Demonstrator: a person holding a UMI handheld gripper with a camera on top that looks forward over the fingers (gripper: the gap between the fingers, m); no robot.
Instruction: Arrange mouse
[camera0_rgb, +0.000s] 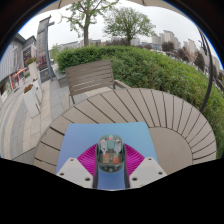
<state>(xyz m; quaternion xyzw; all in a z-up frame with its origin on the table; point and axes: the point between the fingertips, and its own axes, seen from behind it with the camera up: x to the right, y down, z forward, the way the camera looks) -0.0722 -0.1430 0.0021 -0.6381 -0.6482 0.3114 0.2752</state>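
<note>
A grey translucent mouse sits between my gripper's two fingers, whose magenta pads press on both its sides. The gripper is shut on the mouse. The mouse is over the near part of a light blue mouse mat that lies on a round wooden slatted table. I cannot tell whether the mouse rests on the mat or is held just above it.
A wooden slatted bench stands beyond the table on the paved ground. A green hedge runs behind it on the right. Sign boards and buildings stand far to the left.
</note>
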